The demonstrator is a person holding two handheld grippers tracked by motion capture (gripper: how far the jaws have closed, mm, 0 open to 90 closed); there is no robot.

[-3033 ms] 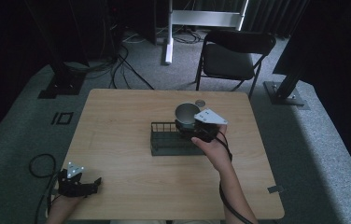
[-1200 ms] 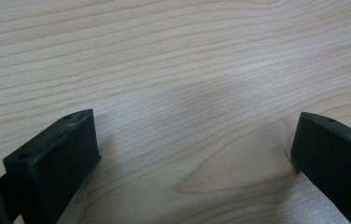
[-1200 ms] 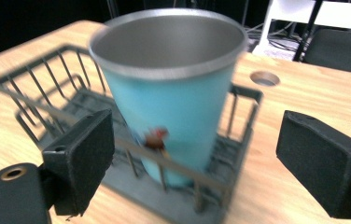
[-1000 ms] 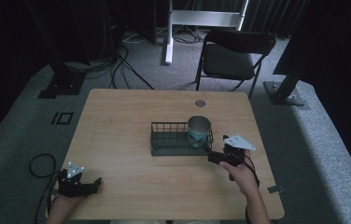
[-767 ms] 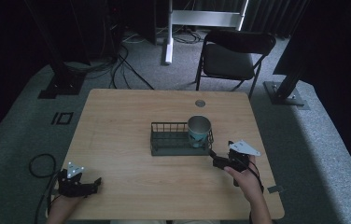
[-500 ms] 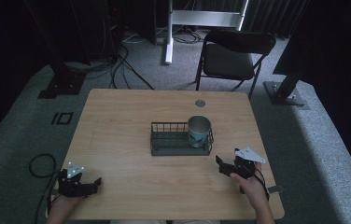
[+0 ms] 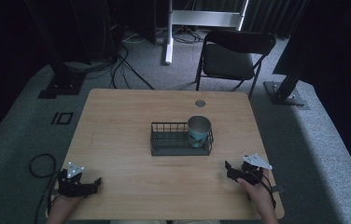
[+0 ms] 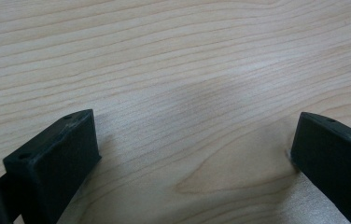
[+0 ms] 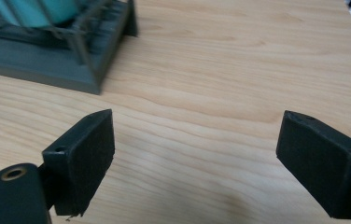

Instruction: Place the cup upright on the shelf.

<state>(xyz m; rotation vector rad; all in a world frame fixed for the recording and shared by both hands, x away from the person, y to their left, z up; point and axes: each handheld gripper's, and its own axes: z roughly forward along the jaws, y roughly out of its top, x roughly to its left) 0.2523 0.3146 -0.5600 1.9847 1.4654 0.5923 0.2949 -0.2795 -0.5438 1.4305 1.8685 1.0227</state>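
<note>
From the high view, a metal cup [image 7: 199, 131] with a teal band on its wall stands upright in the right end of a dark wire rack [image 7: 181, 139], which sits near the middle of the wooden bench [image 7: 117, 121]. The cup's mouth faces up and it looks empty, its rim rising above the rack's rails. The right gripper [image 7: 233, 171] lies in front of the rack and to its right, well apart from it, near the bench's front edge, held in the person's hand with its jaws spread and nothing between them. The left gripper [image 7: 92, 184] rests far to the rack's front left, at the bench's near corner, jaws also apart and empty. Judging by this, the placing of the cup into the rack looks done, and little seems left beyond bringing the hands to rest.

In the left gripper view, the two black jaws stand wide apart over bare wood grain, holding nothing.

In the right gripper view, the jaws are likewise spread wide over bare bench [image 9: 239, 84]. Beyond them at the upper left is a corner of the rack [image 9: 94, 70], its flat base touching the bench, with the teal wall of the cup [image 9: 38, 10] showing behind its bars.
</note>
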